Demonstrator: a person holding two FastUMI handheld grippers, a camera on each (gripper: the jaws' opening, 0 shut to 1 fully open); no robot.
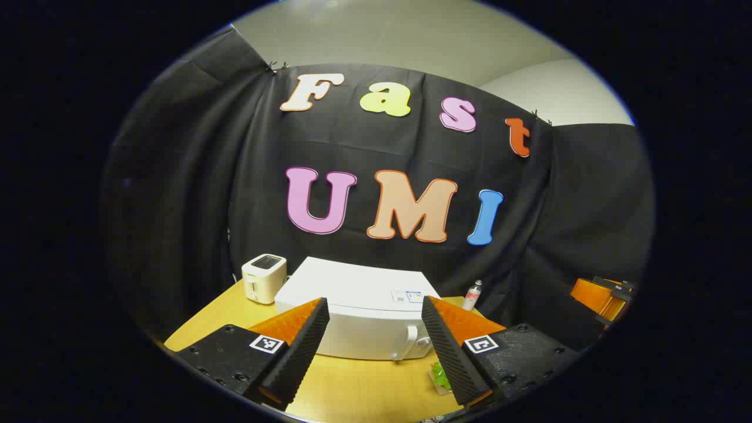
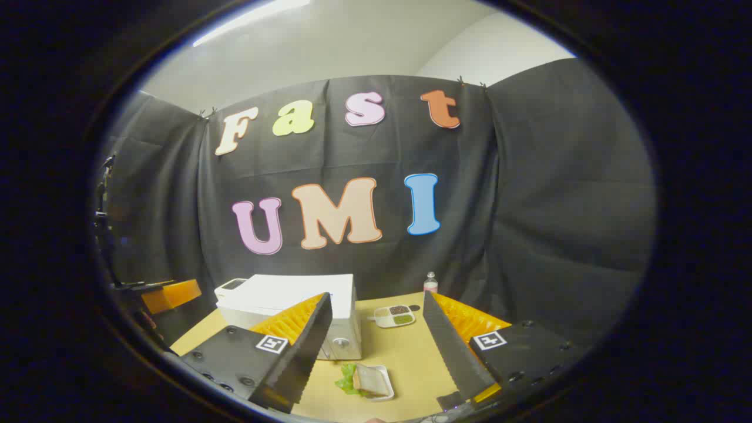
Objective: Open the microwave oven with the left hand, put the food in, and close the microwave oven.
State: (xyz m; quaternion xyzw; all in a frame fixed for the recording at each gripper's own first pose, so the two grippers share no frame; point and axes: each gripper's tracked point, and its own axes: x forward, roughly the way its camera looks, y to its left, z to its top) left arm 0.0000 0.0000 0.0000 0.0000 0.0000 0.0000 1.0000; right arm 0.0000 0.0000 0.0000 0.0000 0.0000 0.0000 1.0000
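Observation:
A white microwave oven [image 1: 361, 314] stands on the wooden table [image 1: 364, 388] with its door closed; its handle [image 1: 409, 342] is at the front right. My left gripper [image 1: 374, 346] hovers open above the table in front of it, nothing between the fingers. The same microwave oven [image 2: 294, 311] sits left of centre in the right gripper view. A small white tray holding a sandwich with lettuce [image 2: 367, 380] lies on the table in front of the microwave oven, and my right gripper [image 2: 376, 352] hangs open above it. The green food [image 1: 440, 376] peeks beside the left gripper's right finger.
A white toaster [image 1: 264, 277] stands left of the microwave oven. A small bottle [image 1: 472, 295] stands behind it to the right. A divided dish with condiments [image 2: 395, 316] lies farther back on the table [image 2: 411, 358]. The other gripper [image 1: 599, 296] shows at the right edge.

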